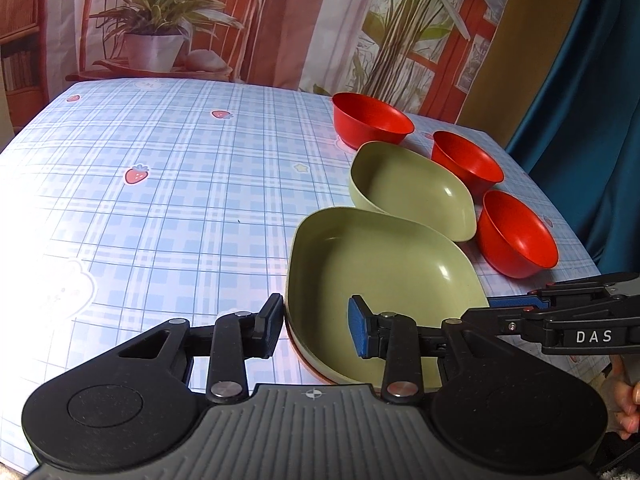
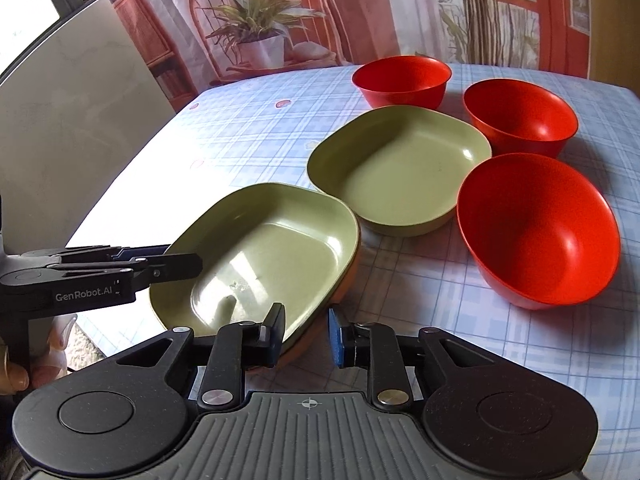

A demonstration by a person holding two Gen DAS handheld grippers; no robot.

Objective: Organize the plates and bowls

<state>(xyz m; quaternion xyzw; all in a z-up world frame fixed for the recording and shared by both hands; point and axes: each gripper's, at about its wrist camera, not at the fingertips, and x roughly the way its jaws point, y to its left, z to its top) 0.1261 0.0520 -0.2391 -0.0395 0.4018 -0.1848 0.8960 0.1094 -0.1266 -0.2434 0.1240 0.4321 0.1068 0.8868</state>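
Blue checked cloth with strawberry prints covers the worktop (image 1: 160, 200), and a printed backdrop of plants hangs behind it. The near green plate (image 1: 380, 272) is the landmark and sits nested on an orange plate (image 2: 352, 272), of which only the rim shows.

At this plate's left rim, the left gripper (image 1: 314, 328) straddles the wall. Its black finger is just outside and its blue pad well inside, so the jaws are narrow but not yet pinching. At the plate's right near rim, the right gripper (image 2: 306, 330) straddles too, narrower, with a sliver of gap at the outer pad.

Beyond the plate lies a second green plate (image 2: 400, 168). The nearest red bowl (image 2: 536, 232) is to its right, and two more bowls sit farther back.

Both hands are equally near on opposite rims, and the plate's long axis runs away from them. That probably means a two-handed lift, which would need both grippers to close evenly.
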